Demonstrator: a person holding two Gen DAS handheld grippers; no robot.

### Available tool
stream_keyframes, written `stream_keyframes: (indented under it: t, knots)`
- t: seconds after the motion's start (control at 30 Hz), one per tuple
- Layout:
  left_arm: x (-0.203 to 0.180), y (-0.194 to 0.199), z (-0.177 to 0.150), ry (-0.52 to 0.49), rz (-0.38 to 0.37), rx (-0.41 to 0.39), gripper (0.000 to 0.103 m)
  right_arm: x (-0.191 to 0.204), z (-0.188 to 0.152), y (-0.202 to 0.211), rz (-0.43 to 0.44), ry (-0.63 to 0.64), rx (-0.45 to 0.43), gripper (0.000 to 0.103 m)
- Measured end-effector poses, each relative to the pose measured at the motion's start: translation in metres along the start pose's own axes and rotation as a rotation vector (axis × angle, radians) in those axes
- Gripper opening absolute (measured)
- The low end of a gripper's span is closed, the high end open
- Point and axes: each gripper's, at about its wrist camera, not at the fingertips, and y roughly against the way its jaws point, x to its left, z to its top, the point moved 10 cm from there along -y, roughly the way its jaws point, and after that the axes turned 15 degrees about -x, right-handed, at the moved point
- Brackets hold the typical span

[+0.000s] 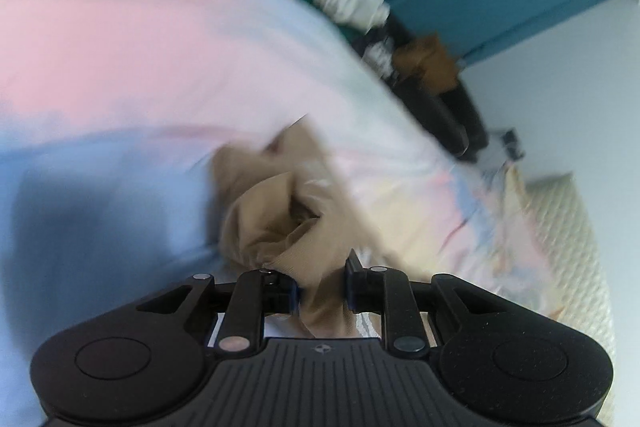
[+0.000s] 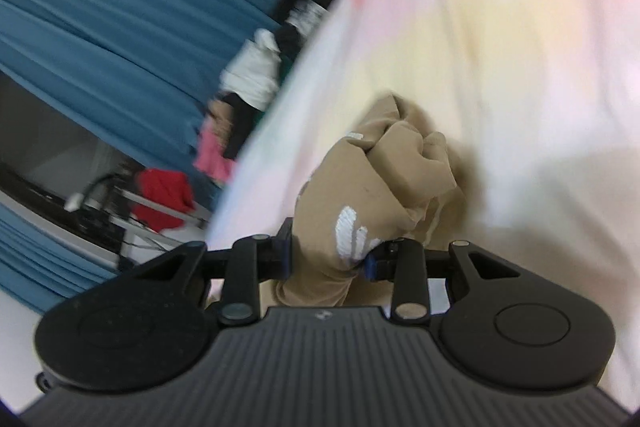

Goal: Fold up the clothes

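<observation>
A bunched tan knit garment (image 1: 280, 215) with a white printed mark hangs over the pastel pink, blue and yellow bedsheet (image 1: 120, 27), one end clenched in the left hand-held gripper (image 1: 322, 279), the other in the right hand-held gripper (image 2: 326, 255). The step looks like carrying it out to spread; next it needs pulling taut and laying flat on the bed

Right gripper (image 2: 326, 259) jaws clamp a bunched tan garment (image 2: 384, 179) with white embroidered mark (image 2: 352, 229) near the pads. Garment lies crumpled on a pastel pink-yellow bedsheet (image 2: 500, 47). Left of the bed edge: blurred pile of clothes (image 2: 252, 79), pink item (image 2: 214, 155), red cloth (image 2: 164, 197), teal curtain (image 2: 120, 7) behind. Motion blur throughout.
</observation>
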Motion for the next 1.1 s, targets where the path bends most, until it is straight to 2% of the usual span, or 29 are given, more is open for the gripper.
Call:
stream_keyframes:
  t: [0.13,0.27,0.33,0.37,0.4,0.53,0.67,0.77,0.8,0.83,0.87,0.93,1.1]
  knots:
    - [0.038,0.005,-0.025,-0.082,0.061,0.016,0.041,-0.032,-0.041,0.024,-0.054,0.007,0.031,0.037]
    - [0.044,0.005,-0.033,-0.206,0.047,-0.009,0.052,-0.047,-0.056,0.024,-0.076,-0.002,0.041,0.04]
    - [0.036,0.008,-0.034,-0.26,0.057,-0.009,0.063,-0.043,-0.053,0.032,-0.101,0.019,0.062,0.044]
    - [0.03,0.01,-0.035,-0.288,0.062,-0.007,0.074,-0.041,-0.052,0.036,-0.115,0.029,0.073,0.047]
    - [0.024,0.015,-0.035,-0.31,0.07,-0.013,0.08,-0.04,-0.049,0.042,-0.138,0.03,0.079,0.048]
    - [-0.011,0.051,-0.033,-0.4,0.061,-0.028,0.082,-0.026,-0.036,0.073,-0.189,0.072,0.082,0.051]
    - [-0.055,0.103,-0.024,-0.493,0.024,-0.077,0.092,-0.002,-0.017,0.11,-0.158,0.12,0.057,0.051]
    - [-0.09,0.144,-0.018,-0.582,-0.008,-0.148,0.102,0.027,-0.003,0.143,-0.111,0.19,0.026,0.051]
    - [-0.101,0.157,-0.017,-0.612,-0.018,-0.174,0.103,0.036,0.001,0.152,-0.093,0.21,0.016,0.051]
    - [-0.113,0.171,-0.015,-0.642,-0.027,-0.2,0.103,0.046,0.005,0.162,-0.074,0.231,0.007,0.057]
    - [-0.12,0.186,-0.016,-0.668,-0.036,-0.221,0.103,0.056,0.008,0.172,-0.054,0.254,-0.004,0.07]
    - [-0.135,0.212,-0.018,-0.7,-0.054,-0.246,0.103,0.079,0.013,0.196,-0.012,0.308,-0.037,0.085]
    - [-0.156,0.288,-0.024,-0.743,-0.083,-0.318,0.103,0.119,0.008,0.255,0.083,0.449,-0.08,0.084]
